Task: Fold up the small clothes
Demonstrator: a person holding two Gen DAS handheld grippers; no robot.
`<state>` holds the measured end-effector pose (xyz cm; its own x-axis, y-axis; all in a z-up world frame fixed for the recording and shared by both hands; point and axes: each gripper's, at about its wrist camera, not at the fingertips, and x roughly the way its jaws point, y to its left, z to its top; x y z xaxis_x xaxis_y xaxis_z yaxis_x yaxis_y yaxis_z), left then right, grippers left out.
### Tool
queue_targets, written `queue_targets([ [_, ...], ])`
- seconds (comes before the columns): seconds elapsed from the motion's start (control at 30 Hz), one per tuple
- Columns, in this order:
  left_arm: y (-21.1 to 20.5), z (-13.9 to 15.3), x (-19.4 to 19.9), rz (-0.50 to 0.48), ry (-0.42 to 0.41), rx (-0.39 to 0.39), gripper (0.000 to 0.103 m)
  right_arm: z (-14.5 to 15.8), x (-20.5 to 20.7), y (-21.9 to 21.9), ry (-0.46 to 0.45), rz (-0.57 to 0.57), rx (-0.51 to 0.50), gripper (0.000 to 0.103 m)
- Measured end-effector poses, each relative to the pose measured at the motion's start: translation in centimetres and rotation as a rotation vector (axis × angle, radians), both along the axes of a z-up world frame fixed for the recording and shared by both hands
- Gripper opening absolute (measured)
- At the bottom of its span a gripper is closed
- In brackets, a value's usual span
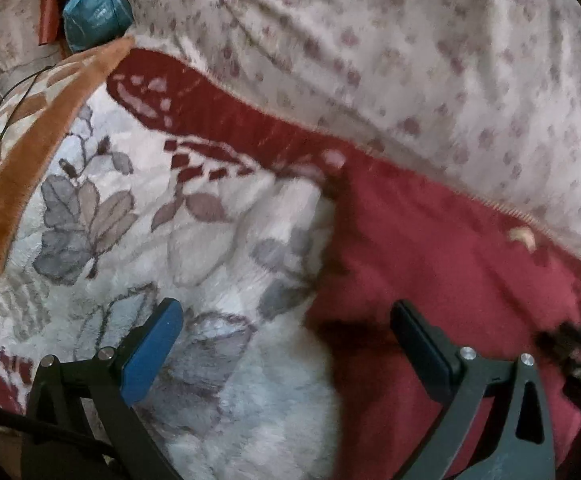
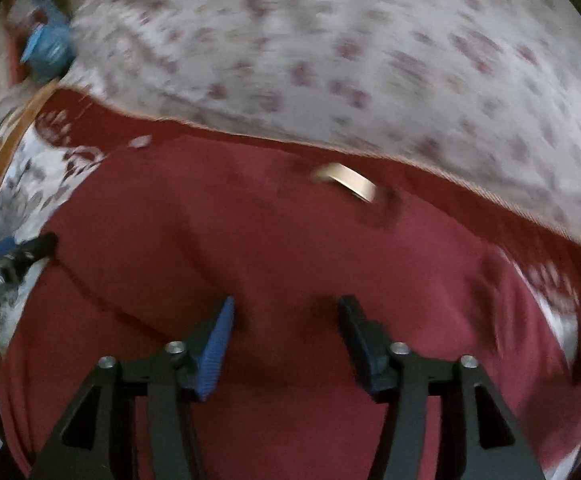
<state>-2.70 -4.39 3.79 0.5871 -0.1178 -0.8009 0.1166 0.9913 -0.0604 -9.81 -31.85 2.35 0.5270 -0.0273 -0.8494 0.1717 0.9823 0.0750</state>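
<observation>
Honestly the maroon garment (image 2: 290, 248) looks like light, floppy knit, spread flat on the floral blanket (image 1: 138, 216) just below the dotted sheet (image 1: 410, 60), so it'll sag and bunch if lifted from the middle. Both the left gripper (image 1: 286, 332) and right gripper (image 2: 286, 320) have jaws wide apart with nothing in them. I'd pinch it at the edge or a corner, left side near where red meets blanket, away from the tan label (image 2: 350, 186).
</observation>
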Motion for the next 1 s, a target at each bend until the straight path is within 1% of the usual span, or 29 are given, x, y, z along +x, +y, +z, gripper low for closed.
queue_targets([
  [0.07,-0.3,0.5,-0.4,-0.021,-0.027,-0.032,0.103,-0.2,-0.9,-0.8,-0.02,-0.03,0.044,0.066],
  [0.13,-1.0,0.4,-0.8,-0.049,-0.03,-0.023,0.103,0.4,-1.2,-0.7,0.0,-0.041,0.037,0.066],
  [0.23,-1.7,-0.4,-0.8,-0.082,0.001,-0.012,0.103,1.5,-2.3,-1.3,-0.029,-0.067,0.068,0.066],
  [0.27,-2.0,-0.8,-0.7,-0.089,0.017,-0.008,0.103,1.6,-2.8,-1.8,-0.027,-0.086,0.063,0.066],
  [0.4,-2.7,-2.2,-0.4,-0.108,0.063,0.028,0.103,0.0,-3.9,-3.9,0.026,-0.167,0.029,0.068],
  [0.5,-2.8,-2.4,-0.4,-0.112,0.067,0.039,0.103,-0.5,-4.3,-4.4,0.004,-0.152,0.05,0.074],
  [0.57,-2.7,-2.3,-0.5,-0.113,0.066,0.037,0.103,-0.3,-4.0,-4.0,0.018,-0.125,0.05,0.081],
  [0.63,-2.6,-2.1,-0.5,-0.111,0.066,0.032,0.103,0.1,-3.8,-4.1,0.026,-0.108,0.052,0.081],
  [0.7,-2.4,-1.9,-0.5,-0.106,0.064,0.024,0.103,1.3,-4.3,-4.8,-0.003,-0.105,0.071,0.081],
  [0.77,-2.2,-1.7,-0.5,-0.102,0.065,0.015,0.103,2.5,-4.8,-6.2,-0.033,-0.138,0.054,0.081],
  [0.83,-2.1,-1.6,-0.4,-0.098,0.068,0.008,0.103,3.7,-5.6,-8.7,-0.06,-0.185,0.053,0.081],
  [0.9,-2.0,-1.6,-0.4,-0.098,0.071,0.0,0.103,4.3,-6.3,-11.7,-0.067,-0.248,0.061,0.082],
  [1.0,-2.0,-1.5,-0.4,-0.095,0.069,0.001,0.103,4.2,-7.1,-17.6,-0.057,-0.386,0.056,0.082],
])
